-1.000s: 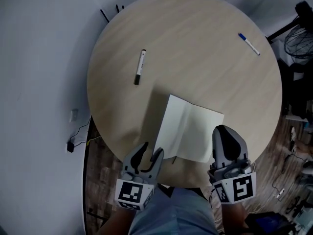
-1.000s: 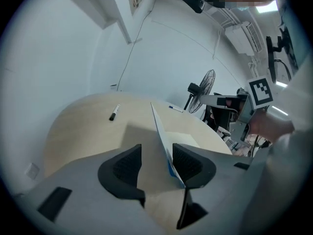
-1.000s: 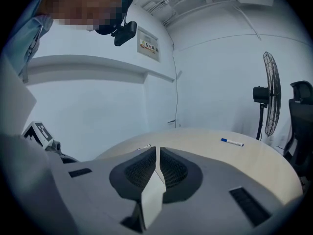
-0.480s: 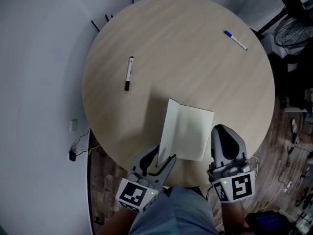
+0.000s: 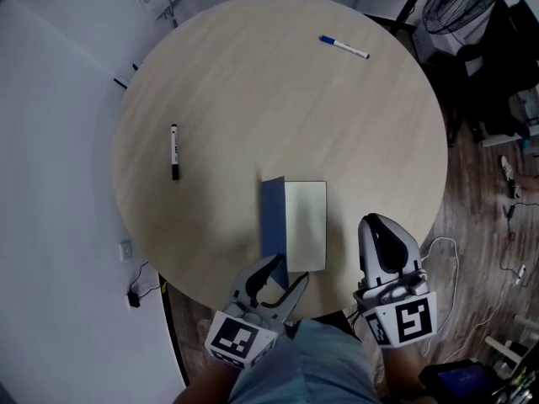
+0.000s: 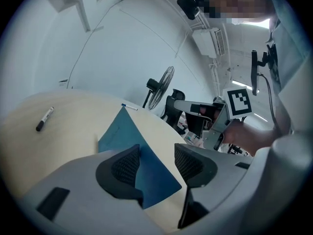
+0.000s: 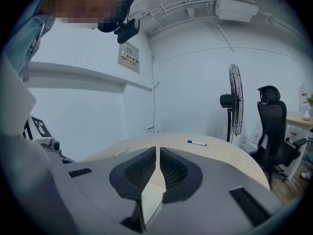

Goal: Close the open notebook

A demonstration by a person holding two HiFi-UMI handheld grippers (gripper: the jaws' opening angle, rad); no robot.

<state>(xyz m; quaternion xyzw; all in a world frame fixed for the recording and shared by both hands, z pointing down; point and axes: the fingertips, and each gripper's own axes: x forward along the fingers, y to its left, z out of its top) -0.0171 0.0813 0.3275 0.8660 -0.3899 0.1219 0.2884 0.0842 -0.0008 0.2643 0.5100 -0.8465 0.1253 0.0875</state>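
Note:
The notebook lies near the front edge of the round wooden table (image 5: 278,82). Its white page (image 5: 306,225) is flat, and its blue cover (image 5: 273,217) stands raised at the left, tilted over the page. My left gripper (image 5: 289,269) is at the cover's near end. In the left gripper view the blue cover (image 6: 129,133) runs between the jaws of my left gripper (image 6: 157,158), which have just been opening and do not clamp it. My right gripper (image 5: 379,222) is shut, empty, and apart from the notebook on its right; the right gripper view shows the pads of my right gripper (image 7: 157,153) together.
A black marker (image 5: 174,151) lies at the table's left and a blue pen (image 5: 344,47) at the far right. A standing fan (image 7: 234,102) and an office chair (image 7: 274,126) stand beyond the table. Cables trail on the floor (image 5: 135,293).
The notebook's left half went from lying flat to standing up with its blue cover showing, folding rightward. My left gripper moved in to the notebook's near end and its jaws widened.

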